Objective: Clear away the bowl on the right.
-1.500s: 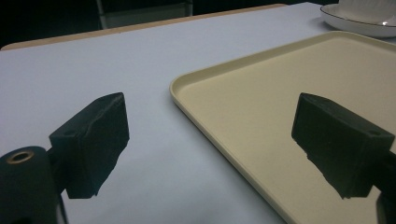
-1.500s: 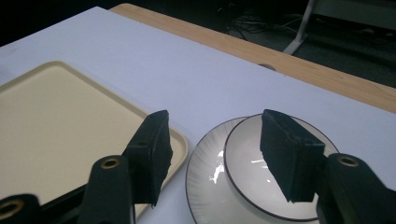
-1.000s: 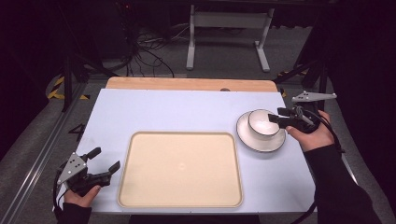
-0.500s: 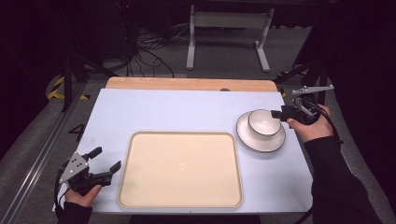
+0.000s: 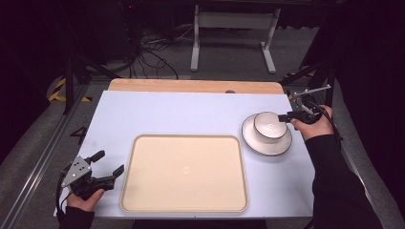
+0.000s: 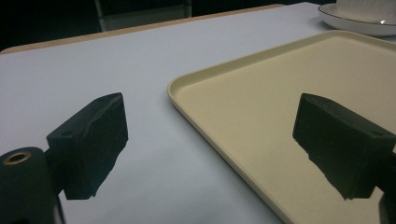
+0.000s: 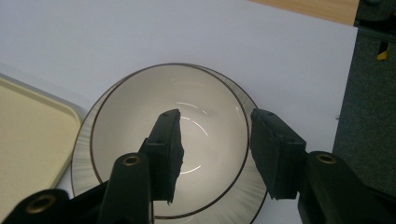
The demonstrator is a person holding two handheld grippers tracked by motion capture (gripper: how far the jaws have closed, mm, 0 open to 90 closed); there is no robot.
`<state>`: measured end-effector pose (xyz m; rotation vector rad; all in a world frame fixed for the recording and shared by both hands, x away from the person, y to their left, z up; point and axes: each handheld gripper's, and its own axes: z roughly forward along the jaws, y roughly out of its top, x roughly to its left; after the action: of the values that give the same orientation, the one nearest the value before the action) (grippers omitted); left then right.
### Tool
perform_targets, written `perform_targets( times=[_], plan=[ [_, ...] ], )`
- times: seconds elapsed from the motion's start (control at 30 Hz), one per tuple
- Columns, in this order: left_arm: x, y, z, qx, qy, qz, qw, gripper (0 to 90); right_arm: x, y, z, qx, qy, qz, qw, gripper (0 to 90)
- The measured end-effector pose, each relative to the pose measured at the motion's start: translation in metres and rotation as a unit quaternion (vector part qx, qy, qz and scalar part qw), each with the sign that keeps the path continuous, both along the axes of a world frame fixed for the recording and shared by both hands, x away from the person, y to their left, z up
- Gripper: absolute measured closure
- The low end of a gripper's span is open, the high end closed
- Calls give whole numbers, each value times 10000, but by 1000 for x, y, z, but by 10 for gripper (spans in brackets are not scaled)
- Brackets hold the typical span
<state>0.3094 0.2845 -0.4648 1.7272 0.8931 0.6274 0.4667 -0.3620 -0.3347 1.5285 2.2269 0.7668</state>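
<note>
Straddling the rim of the bowl (image 7: pixel 173 140), the right gripper (image 7: pixel 215 154) has one jaw inside the bowl and the other jaw outside its wall, over the plate (image 7: pixel 86 144) beneath. The jaws stand apart with a gap between them; they have just been closing, and the bowl's rim lies between them. Whether the pads touch the wall cannot be told. In the high view the right gripper (image 5: pixel 292 114) meets the bowl (image 5: pixel 270 126) at its far right edge, and the bowl sits centred on the plate (image 5: pixel 253 140).

The tray (image 7: pixel 28 135) lies to the left of the right jaws, just beside the plate, apart from it.

The left gripper (image 6: pixel 210 140) has its jaws wide apart with nothing between them. The tray's (image 6: pixel 289 107) near left corner lies ahead of them: the rim runs between the two jaws, with one jaw over the bare table (image 6: pixel 93 65) and the other over the tray's floor. The plate (image 6: pixel 355 23) and bowl lie well beyond these jaws, at the far right. In the high view the left gripper (image 5: pixel 107 167) sits just beside the tray's (image 5: pixel 186 176) left rim.
</note>
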Motion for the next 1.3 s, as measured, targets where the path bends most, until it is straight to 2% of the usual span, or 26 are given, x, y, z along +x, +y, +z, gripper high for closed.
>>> perform_targets(
  times=[0.07,0.1,0.37,0.57,0.8,1.0,1.13,1.3],
  plan=[
    [0,-1,0,-13,15,4,10000,110,4,0,-4,-80,154,11,9998,550],
    [0,-1,0,-13,15,4,10000,110,4,0,-4,-80,154,11,9998,550],
    [0,-1,0,14,23,6,10000,110,16,-4,-18,-294,467,-294,9980,590],
    [-1,-3,0,72,36,3,10000,111,22,-5,-24,-252,613,-391,9970,621],
    [0,-3,0,92,39,-3,9999,114,29,-8,-35,-48,962,-460,9943,697],
    [0,-3,0,98,28,-10,9999,114,33,-6,-42,-90,1070,-465,9931,706],
    [0,-3,0,88,22,-16,10000,116,36,-3,-45,-122,1114,-551,9922,765],
    [-1,-3,0,90,47,-24,9999,118,39,-5,-49,-183,1299,-681,9890,807]
  ],
)
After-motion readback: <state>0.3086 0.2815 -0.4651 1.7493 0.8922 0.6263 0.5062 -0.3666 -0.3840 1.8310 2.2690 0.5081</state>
